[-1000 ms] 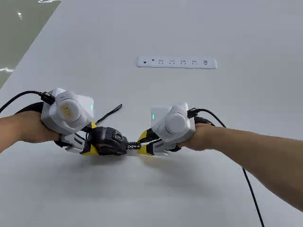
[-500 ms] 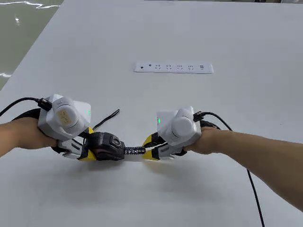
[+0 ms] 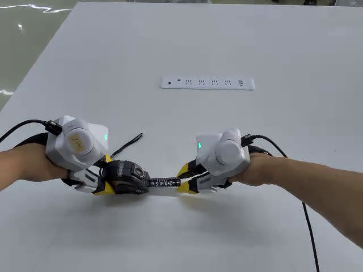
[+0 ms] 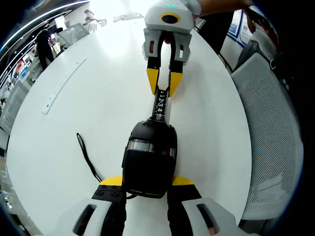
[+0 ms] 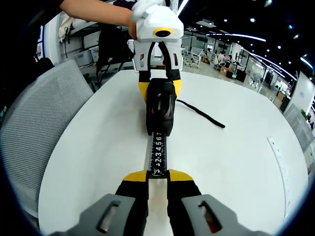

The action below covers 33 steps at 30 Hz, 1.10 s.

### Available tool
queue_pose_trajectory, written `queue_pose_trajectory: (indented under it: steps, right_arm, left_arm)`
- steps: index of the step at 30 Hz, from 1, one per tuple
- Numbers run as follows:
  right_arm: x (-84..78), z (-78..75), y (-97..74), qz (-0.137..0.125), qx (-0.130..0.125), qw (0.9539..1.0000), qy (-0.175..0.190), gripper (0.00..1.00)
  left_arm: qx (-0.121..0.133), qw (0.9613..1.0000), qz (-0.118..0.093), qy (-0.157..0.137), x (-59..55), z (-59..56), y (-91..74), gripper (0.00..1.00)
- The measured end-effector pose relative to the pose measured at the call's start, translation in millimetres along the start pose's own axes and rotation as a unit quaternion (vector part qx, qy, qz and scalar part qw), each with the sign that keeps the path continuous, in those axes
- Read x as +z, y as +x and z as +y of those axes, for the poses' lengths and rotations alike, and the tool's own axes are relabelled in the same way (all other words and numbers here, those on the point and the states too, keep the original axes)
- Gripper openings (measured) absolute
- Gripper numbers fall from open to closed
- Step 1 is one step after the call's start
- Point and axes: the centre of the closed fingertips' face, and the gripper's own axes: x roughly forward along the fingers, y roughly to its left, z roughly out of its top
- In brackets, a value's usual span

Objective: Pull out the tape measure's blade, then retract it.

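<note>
A black tape measure (image 3: 127, 177) lies on the white table (image 3: 187, 45), and my left gripper (image 3: 106, 186) is shut on its case. In the left gripper view the case (image 4: 150, 157) sits between the yellow-tipped fingers (image 4: 112, 181). A short length of black blade (image 3: 164, 183) with white numbers runs from the case to my right gripper (image 3: 184, 185), which is shut on the blade's end. The right gripper view has the blade (image 5: 157, 150) coming straight from the case (image 5: 160, 110) into my right gripper (image 5: 157, 176). The tape's black wrist strap (image 3: 127, 144) trails on the table behind the case.
A white power strip (image 3: 207, 83) lies flat at the middle of the table, beyond both grippers. Black cables (image 3: 303, 221) run from the grippers back along the arms. A grey mesh chair (image 5: 39, 123) stands at the table's near edge.
My right gripper has moved to the right, away from the case, drawing more blade out. The left gripper and the case have hardly moved.
</note>
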Motion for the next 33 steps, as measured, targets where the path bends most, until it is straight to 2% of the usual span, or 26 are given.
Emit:
queue_pose_trajectory:
  steps: [14, 22, 23, 33]
  right_arm:
    - [-18.1, -0.6, -19.8, 0.009, -0.003, 0.9999, -0.005, 0.12]
    - [-20.9, -0.5, -21.8, 0.011, -0.003, 0.9999, -0.007, 0.12]
    - [-32.9, 0.0, -32.2, 0.015, -0.003, 0.9999, 0.0, 0.12]
    - [-47.7, 0.6, -47.0, 0.023, -0.005, 0.9997, 0.003, 0.12]
  left_arm:
    - [0.003, 1.0, 0.0, -0.004, 0.4, -0.1, 0.3, 0.29]
    - [0.004, 1.0, 0.0, -0.004, 0.6, -0.1, 0.5, 0.29]
    - [0.004, 1.0, -0.001, -0.001, 1.6, -0.3, 1.2, 0.29]
    - [0.005, 1.0, -0.002, -0.002, 2.2, -0.2, 1.6, 0.29]
